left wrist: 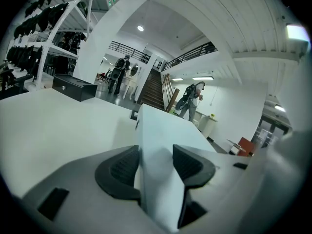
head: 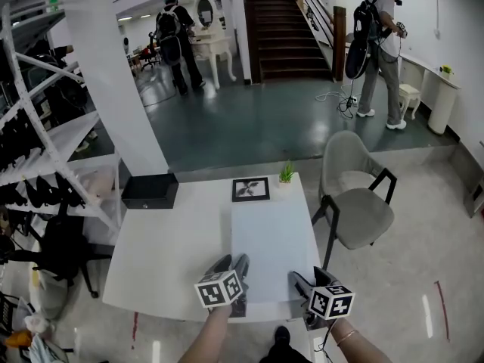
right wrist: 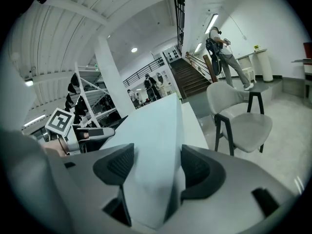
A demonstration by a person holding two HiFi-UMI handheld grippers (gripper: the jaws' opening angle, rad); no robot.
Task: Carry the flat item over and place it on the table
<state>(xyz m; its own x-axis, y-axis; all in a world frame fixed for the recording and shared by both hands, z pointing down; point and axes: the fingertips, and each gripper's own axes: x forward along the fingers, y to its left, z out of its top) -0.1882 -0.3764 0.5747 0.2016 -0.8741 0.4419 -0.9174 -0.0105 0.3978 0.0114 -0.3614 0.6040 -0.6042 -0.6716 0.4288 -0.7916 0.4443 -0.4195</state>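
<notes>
A pale flat sheet [head: 272,248] lies spread over the right half of the white table [head: 166,240], its near edge at the table's front. My left gripper [head: 236,265] is shut on the flat sheet [left wrist: 158,150] at its near left corner. At the near right corner my right gripper [head: 299,281] is also shut on the flat sheet [right wrist: 155,155]. Both sets of dark ribbed pads [left wrist: 122,167] [right wrist: 197,169] press the sheet from either side. In the right gripper view the left gripper [right wrist: 92,132] shows with its marker cube.
A black box [head: 150,190] sits at the table's far left, a framed marker card [head: 250,189] and a small green plant [head: 286,174] at its far edge. A grey chair [head: 355,199] stands right of the table, white shelving [head: 45,150] left. Two people stand far behind.
</notes>
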